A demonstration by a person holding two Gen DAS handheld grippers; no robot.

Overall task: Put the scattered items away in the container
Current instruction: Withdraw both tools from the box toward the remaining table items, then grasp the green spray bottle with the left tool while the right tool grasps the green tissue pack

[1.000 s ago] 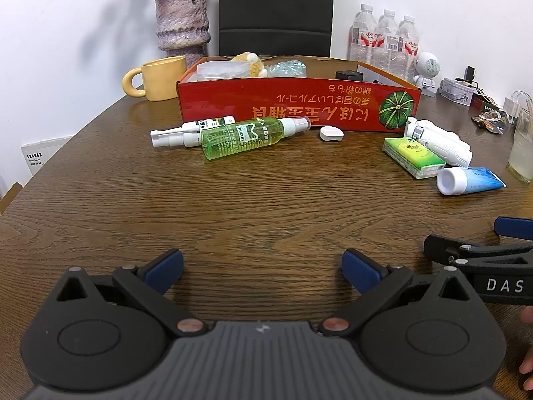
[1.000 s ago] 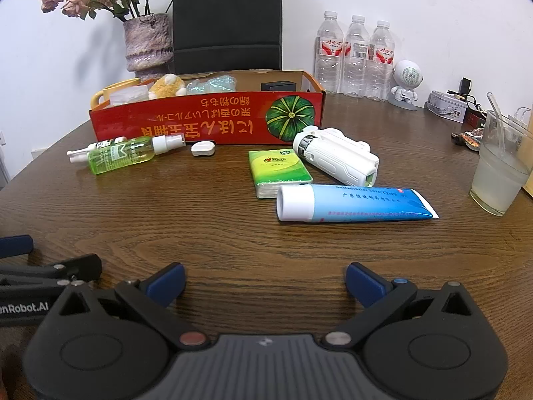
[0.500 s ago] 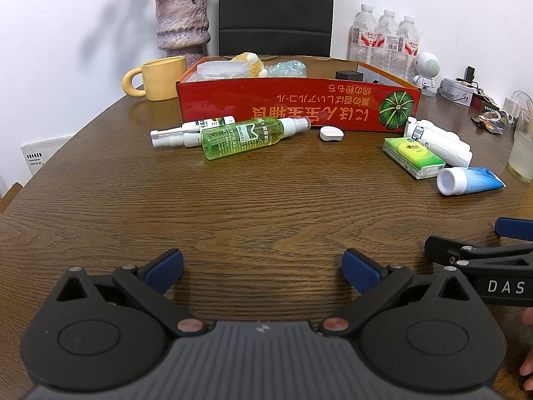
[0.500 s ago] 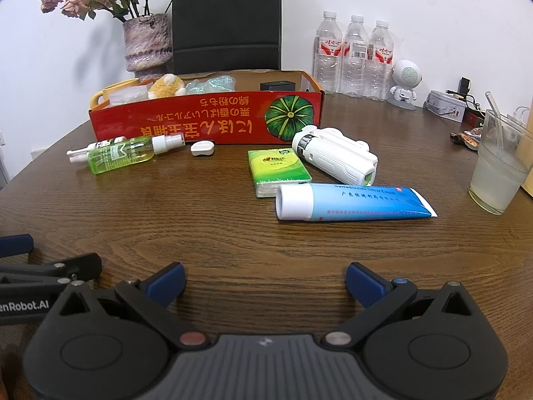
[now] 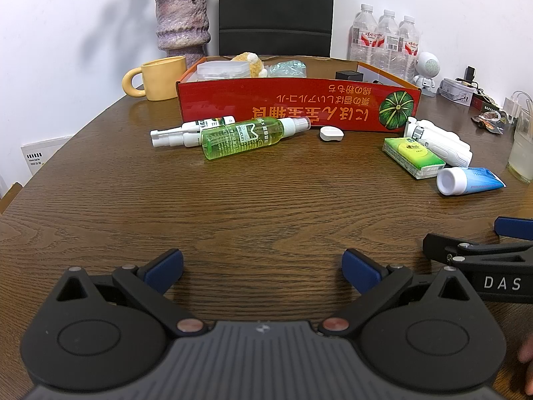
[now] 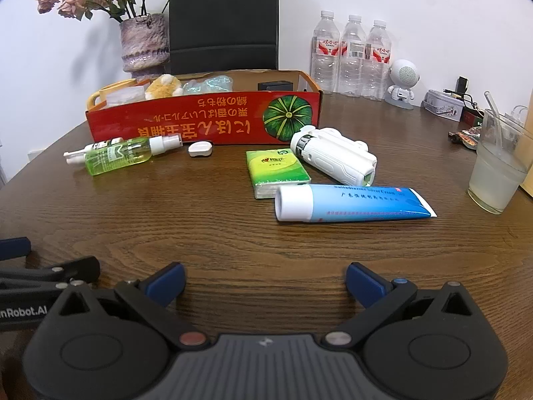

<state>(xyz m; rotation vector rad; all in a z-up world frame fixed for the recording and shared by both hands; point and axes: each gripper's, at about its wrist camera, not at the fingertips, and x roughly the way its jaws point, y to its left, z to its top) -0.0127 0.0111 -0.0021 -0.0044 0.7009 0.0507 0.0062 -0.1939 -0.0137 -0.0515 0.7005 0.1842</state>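
Left claw (image 5: 263, 266) & right claw (image 6: 265, 278): both spread, empty, low over tabletop (image 5: 233, 206). Green spray bottle (image 5: 246, 136) at 12 o'clock, touching red box (image 5: 296, 106).

Left tool (image 5: 263, 268) and right tool (image 6: 265, 278) side by side, jaws spread, empty.

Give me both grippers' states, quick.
Left gripper: open, fingers spread, holding nothing.
Right gripper: open, fingers spread, holding nothing.
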